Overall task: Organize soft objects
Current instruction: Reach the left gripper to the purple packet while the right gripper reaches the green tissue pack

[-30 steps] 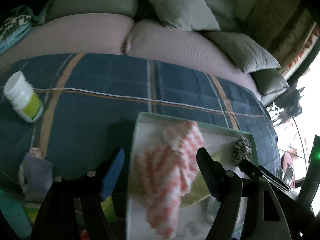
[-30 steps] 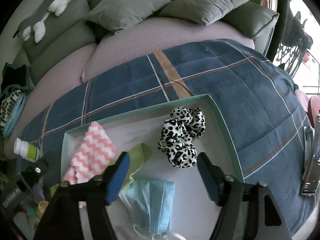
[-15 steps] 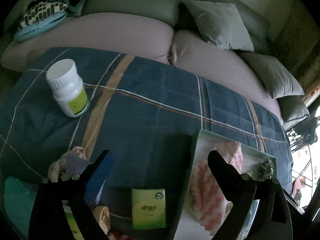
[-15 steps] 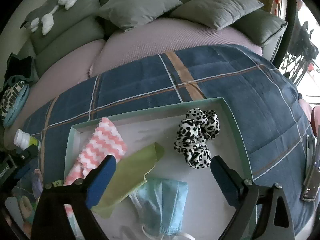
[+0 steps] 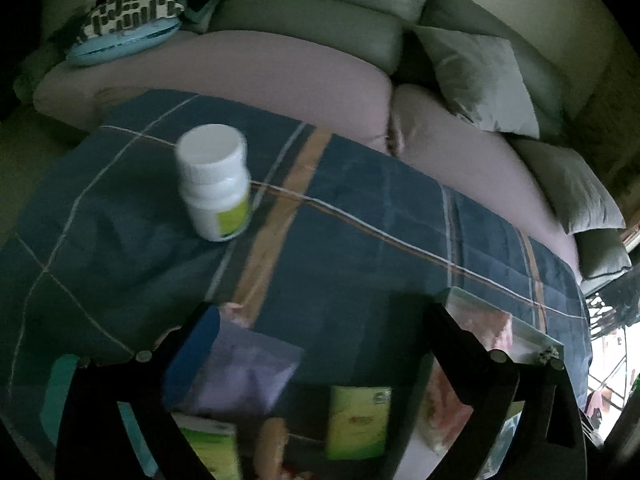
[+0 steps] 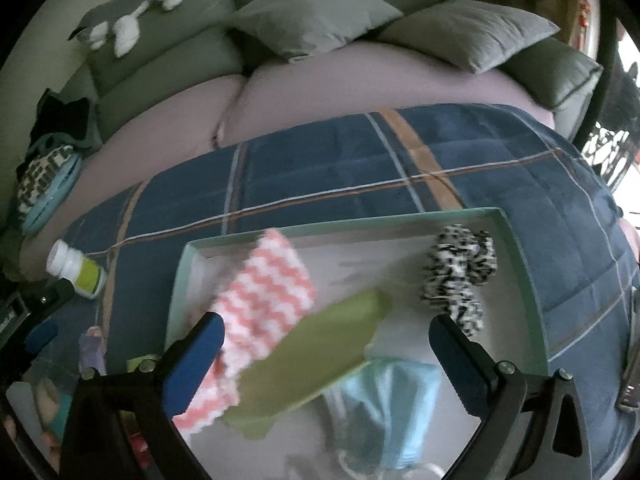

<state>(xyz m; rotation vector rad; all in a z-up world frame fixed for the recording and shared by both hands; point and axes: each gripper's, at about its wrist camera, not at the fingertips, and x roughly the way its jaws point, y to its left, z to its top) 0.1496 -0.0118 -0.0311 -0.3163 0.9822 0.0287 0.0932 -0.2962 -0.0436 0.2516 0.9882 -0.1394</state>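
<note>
A shallow green-rimmed tray (image 6: 344,225) lies on a blue plaid blanket. In it are a pink-and-white zigzag cloth (image 6: 266,300), a green cloth (image 6: 316,354), a light blue face mask (image 6: 394,404) and a leopard-print scrunchie (image 6: 460,276). My right gripper (image 6: 326,336) is open and empty above the tray's near half. My left gripper (image 5: 320,334) is open and empty, left of the tray (image 5: 520,326), over a lilac soft pouch (image 5: 244,376) and a small green packet (image 5: 358,422).
A white pill bottle (image 5: 216,186) stands on the blanket (image 5: 360,248); it also shows in the right wrist view (image 6: 76,268). Grey cushions (image 6: 316,20) and a plush toy (image 6: 128,12) sit on the sofa behind. More small items lie at the bottom left (image 5: 208,448).
My left gripper has swung left, off the tray, to the pouch and packet. My right gripper has shifted left and nearer over the tray and opened wider.
</note>
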